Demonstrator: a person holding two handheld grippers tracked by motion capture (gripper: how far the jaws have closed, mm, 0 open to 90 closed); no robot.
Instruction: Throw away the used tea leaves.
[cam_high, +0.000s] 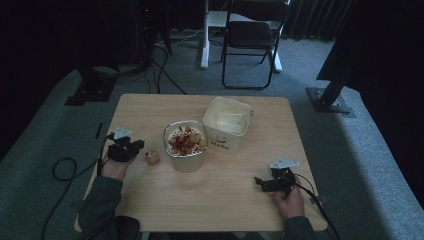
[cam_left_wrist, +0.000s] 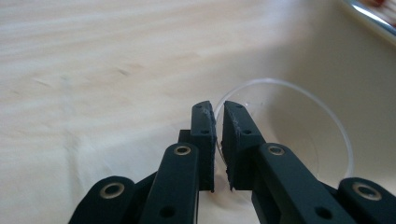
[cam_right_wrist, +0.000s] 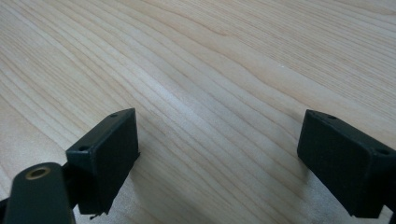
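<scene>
Now | clear plastic cup (cam_left_wrist: 299, 140): rim pinched by left gripper (cam_left_wrist: 218, 140) jaws | right gripper (cam_right_wrist: 219, 158) jaws apart

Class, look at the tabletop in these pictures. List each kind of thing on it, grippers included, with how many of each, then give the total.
Cream containers: 2, one filled with reddish-brown pieces, one without them
Small clear cup: 1, its rim pinched by the left gripper
Grippers: 2, the left and the right gripper, which is open
Total: 5
</scene>
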